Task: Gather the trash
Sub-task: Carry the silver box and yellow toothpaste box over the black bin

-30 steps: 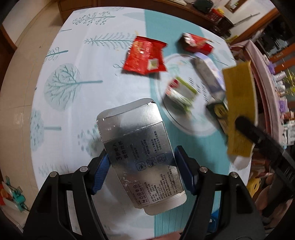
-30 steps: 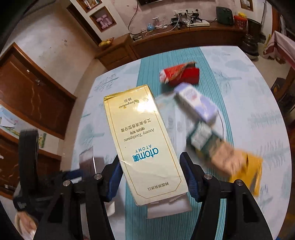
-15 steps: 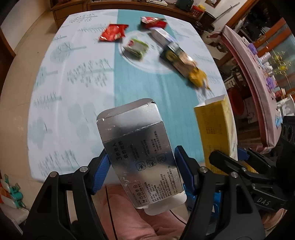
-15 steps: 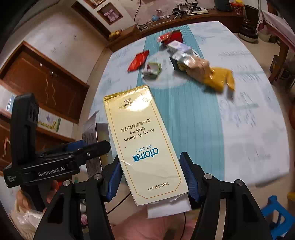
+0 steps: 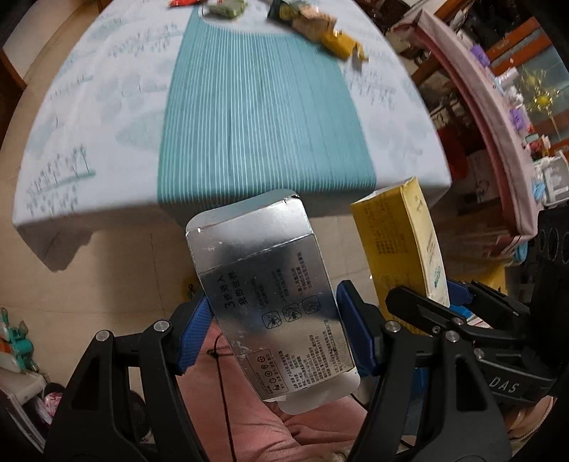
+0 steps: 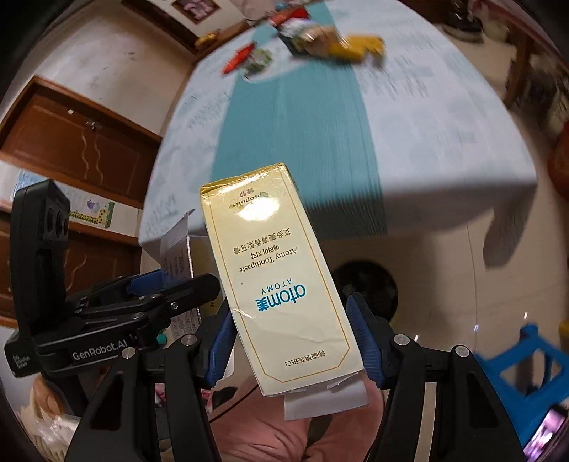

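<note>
While wrappers (image 5: 320, 25) lie at the table's (image 5: 106, 106) upper edge, the left gripper (image 5: 274, 334) clamps a silver carton (image 5: 263, 284) at frame centre; the right gripper (image 6: 291, 341) grips a toothpaste box (image 6: 277, 280). Both should probably stay clenched until over a bin.

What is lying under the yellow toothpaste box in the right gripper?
Under the yellow toothpaste box: beige floor, pink clothing and a dark round object, partly covered by the box; whether it is a bin stays unclear.
</note>
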The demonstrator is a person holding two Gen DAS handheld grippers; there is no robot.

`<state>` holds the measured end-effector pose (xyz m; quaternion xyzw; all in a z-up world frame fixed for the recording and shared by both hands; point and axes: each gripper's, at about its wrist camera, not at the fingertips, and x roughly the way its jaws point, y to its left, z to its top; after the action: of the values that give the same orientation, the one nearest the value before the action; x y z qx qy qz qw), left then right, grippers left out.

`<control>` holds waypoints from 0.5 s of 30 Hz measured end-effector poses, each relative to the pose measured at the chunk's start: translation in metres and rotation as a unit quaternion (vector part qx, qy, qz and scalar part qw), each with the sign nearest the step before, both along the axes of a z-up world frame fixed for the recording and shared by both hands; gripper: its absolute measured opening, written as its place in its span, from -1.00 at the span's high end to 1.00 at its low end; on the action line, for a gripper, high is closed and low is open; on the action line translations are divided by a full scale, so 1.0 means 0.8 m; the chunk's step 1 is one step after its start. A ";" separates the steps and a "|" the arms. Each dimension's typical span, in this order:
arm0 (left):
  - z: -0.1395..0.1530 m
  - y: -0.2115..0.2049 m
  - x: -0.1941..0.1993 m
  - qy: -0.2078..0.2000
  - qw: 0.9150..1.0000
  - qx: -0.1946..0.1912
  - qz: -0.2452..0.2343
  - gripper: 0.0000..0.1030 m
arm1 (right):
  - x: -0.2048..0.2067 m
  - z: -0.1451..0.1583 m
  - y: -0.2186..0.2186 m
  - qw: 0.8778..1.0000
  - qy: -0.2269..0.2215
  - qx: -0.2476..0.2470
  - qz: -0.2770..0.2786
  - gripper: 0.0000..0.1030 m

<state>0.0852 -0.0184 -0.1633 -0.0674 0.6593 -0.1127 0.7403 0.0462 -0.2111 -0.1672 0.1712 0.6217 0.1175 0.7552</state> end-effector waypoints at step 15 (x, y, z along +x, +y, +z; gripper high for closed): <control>-0.198 -0.008 -0.018 0.036 0.998 0.011 -0.059 -0.28 | -0.067 -0.253 -0.028 0.984 0.128 -0.035 -0.117 -0.19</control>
<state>0.0705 -0.0250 -0.3217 -0.0243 0.6898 -0.1461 0.7086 -0.0073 -0.2338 -0.3693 0.2300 0.6926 -0.0160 0.6834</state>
